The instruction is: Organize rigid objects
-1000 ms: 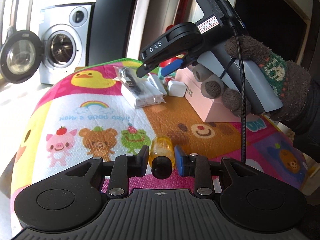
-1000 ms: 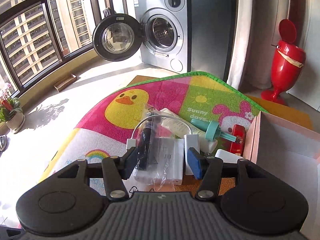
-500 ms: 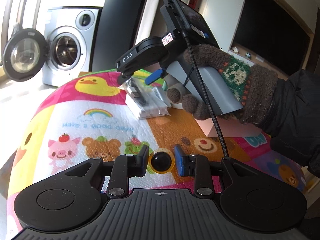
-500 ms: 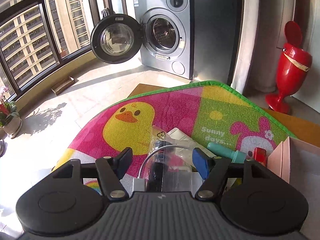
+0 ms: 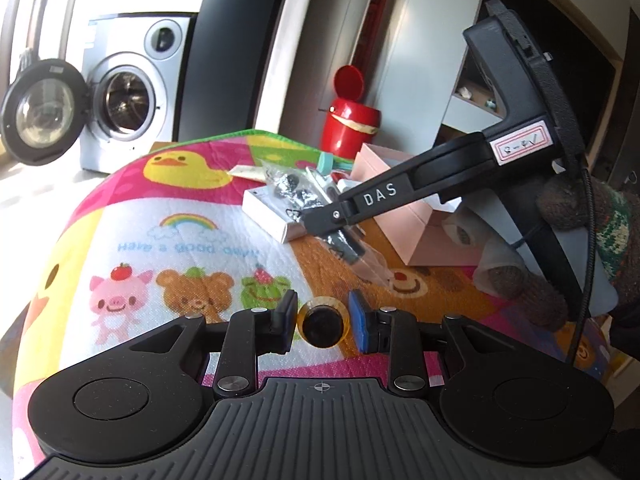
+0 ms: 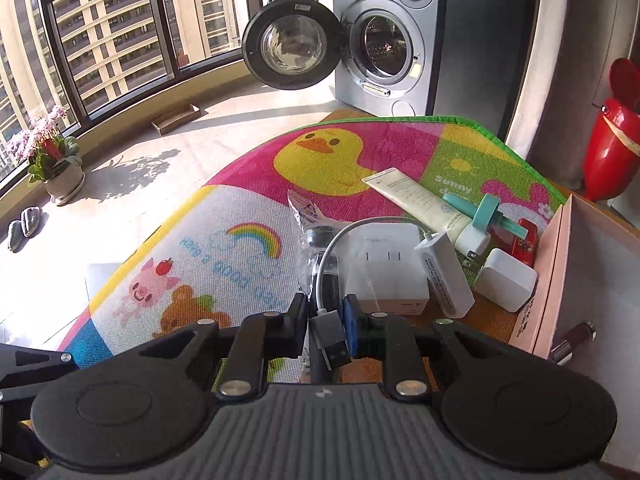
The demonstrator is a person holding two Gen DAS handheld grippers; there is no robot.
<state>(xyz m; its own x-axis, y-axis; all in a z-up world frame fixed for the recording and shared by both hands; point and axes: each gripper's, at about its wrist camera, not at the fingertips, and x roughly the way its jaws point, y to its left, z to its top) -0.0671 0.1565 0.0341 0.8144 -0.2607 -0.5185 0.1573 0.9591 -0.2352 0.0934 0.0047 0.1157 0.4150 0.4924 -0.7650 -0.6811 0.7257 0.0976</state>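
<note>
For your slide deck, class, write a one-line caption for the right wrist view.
Right tongs shut on a bagged cable, above a cartoon mat beside a pink box.

The play mat point(image 6: 248, 216) fills the middle of both views in patchwork blocks: a yellow duck on pink at the top, a green "Sunny" square at upper right, a white panel with a rainbow, blue lettering, a pink pig and a brown bear at centre left, and an orange bear-face panel in the lower right, all edged in green. The box point(image 5: 404, 216) at right centre is pale pink. Low in the left wrist view, the small bottle point(image 5: 322, 322) looks amber with a black cap, though it shows end-on only. The bin point(image 6: 612, 136) at the far right is glossy red. The washing machine point(image 6: 396, 36) at the top is silver-grey with a black-rimmed door.
</note>
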